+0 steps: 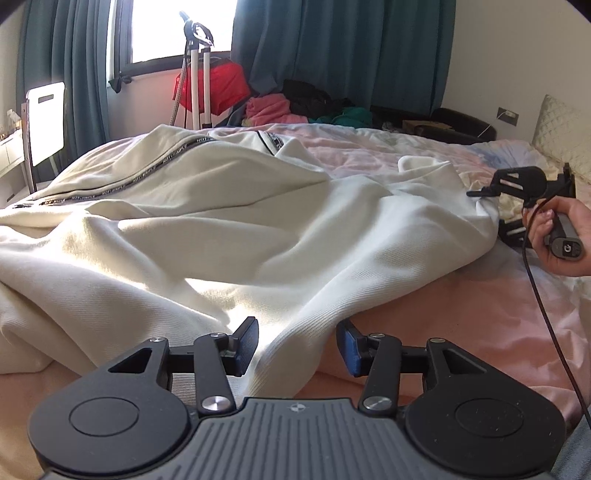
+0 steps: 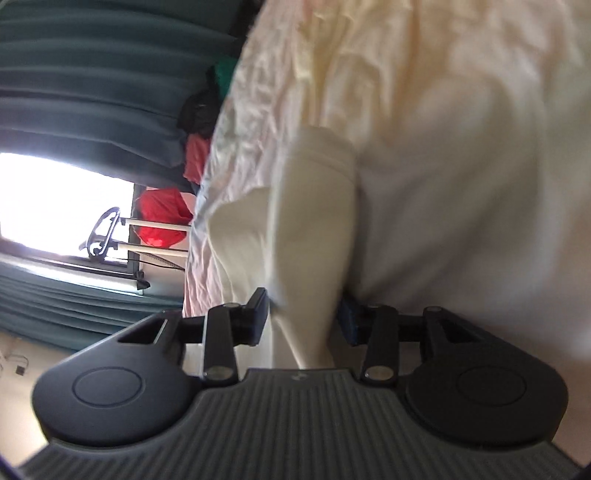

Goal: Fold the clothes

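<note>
A cream sweatshirt (image 1: 207, 229) lies spread and rumpled across the bed (image 1: 480, 314), over a pink and pale sheet. A dark printed strip runs along its far, left part. One ribbed end of it reaches down toward the left gripper (image 1: 297, 347) and lies between the two blue pads; the jaws stand apart and the pads do not press the cloth.

Over at the right edge of the garment, a hand (image 1: 557, 236) holds the right gripper (image 2: 303, 314), turned on its side, with a black cable hanging from it. In its own view a thick fold of the cream cloth (image 2: 310, 229) passes between the fingers. The jaws are apart there too, and the pads seem to sit just beside the fold rather than squeezing it, though the picture is blurred.

Behind the bed hang teal curtains (image 1: 332, 44) around a bright window (image 1: 177, 26). A red bag (image 1: 218, 85) and a heap of pink, black and green clothes (image 1: 295, 107) sit below it.
</note>
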A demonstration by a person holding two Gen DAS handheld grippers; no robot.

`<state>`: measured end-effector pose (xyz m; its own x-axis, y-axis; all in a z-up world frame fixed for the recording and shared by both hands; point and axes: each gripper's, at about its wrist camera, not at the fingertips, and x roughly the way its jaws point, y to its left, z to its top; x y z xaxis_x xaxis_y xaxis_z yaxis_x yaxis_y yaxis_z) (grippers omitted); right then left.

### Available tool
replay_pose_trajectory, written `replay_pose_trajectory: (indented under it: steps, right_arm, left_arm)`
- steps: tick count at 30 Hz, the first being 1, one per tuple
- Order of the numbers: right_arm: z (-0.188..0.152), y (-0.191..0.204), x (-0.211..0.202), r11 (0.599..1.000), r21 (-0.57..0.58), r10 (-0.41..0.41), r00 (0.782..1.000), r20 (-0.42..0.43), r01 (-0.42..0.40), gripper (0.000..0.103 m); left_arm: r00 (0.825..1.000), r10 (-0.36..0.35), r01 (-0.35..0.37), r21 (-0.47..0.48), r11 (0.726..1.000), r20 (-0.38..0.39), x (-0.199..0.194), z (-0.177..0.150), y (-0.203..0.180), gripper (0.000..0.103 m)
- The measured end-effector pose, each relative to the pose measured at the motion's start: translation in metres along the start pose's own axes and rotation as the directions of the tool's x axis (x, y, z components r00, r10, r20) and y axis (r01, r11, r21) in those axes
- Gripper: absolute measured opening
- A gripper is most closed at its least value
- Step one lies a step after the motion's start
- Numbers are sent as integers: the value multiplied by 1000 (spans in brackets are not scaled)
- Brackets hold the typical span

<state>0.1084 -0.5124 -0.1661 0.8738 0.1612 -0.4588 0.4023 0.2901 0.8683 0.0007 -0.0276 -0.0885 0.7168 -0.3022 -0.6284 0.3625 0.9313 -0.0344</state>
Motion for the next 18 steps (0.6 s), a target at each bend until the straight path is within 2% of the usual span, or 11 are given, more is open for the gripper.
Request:
replay_pose_trajectory:
  steps: [4,8,10,12,14,18]
  right_arm:
    - [7,13,0,982,-173,-48,989,142,73,44]
    - [12,11,9,965,-241,-76,989,123,104,42]
    - [12,11,9,956,-270,-89,988,123,120,36]
    - [13,14,10,946,-286,-119,984,132,153,15]
    - [15,15,3,950,-271,-114,980,161,155,9]
    - [25,21,-21,963,-251,-28,966,259,95,6]
  left_arm:
    - [1000,-5,4,-5,1000,-19,9,0,2,52]
    - [1000,-5,5,-1,1000,-26,13,0,0,55]
    - [1000,-7,7,1,1000,-27,14,1,-1,56]
    - [1000,-9,9,5,1000,-27,14,1,-2,56]
    - [1000,-11,11,2,1000,-25,14,2,-2,57]
    - [999,-27,27,-21,999,-19,13,3,0,57]
